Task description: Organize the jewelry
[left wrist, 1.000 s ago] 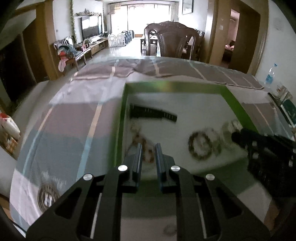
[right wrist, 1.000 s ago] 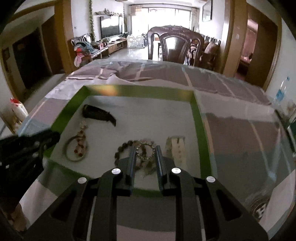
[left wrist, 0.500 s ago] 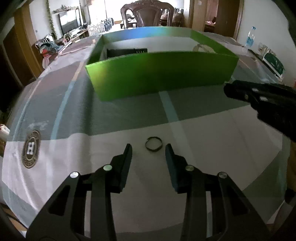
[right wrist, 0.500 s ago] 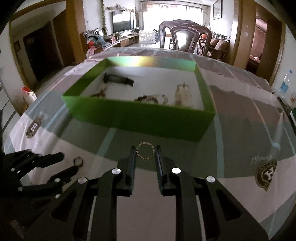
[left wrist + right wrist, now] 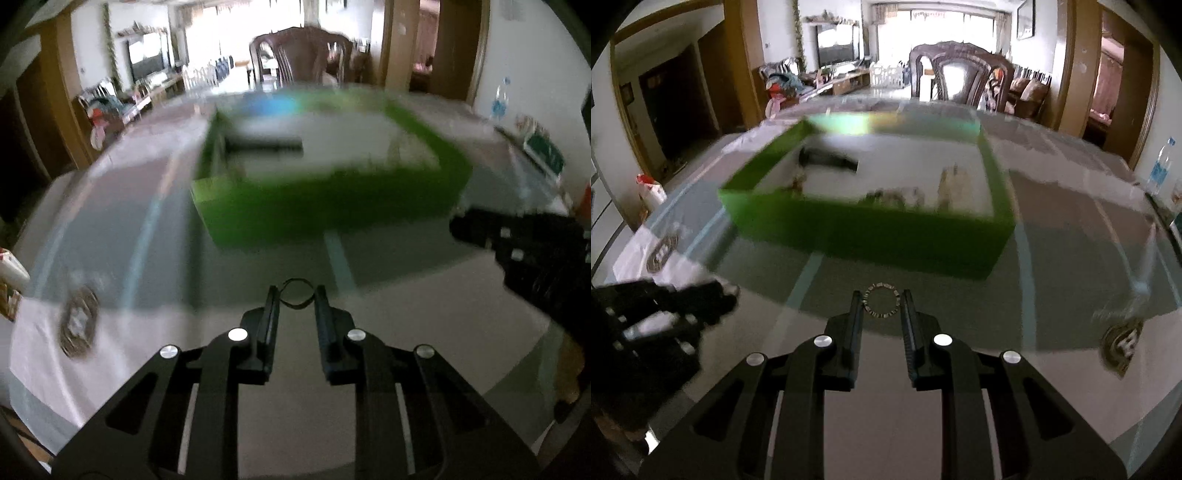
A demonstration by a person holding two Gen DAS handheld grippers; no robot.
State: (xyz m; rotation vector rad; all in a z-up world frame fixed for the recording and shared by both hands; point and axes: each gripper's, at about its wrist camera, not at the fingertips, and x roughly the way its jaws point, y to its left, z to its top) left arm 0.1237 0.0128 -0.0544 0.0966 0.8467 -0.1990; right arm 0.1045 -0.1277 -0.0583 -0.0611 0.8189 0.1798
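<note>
Currently a thin dark ring [image 5: 296,293] sits pinched between the left gripper [image 5: 295,299] tips, whose jaws have just been closing; it bows slightly, so the pads look to be pressing on it. Right gripper [image 5: 882,304] is clamped on a beaded bracelet [image 5: 881,300], held flat between its tips. Both pieces are off the table, short of the green tray [image 5: 871,236], which lies straight ahead of each claw. Right looks marginally nearer its front wall. Only the right view shows tray contents clearly: a black strap [image 5: 827,158] and some pale jewelry [image 5: 949,184]; the left view is too blurred.
</note>
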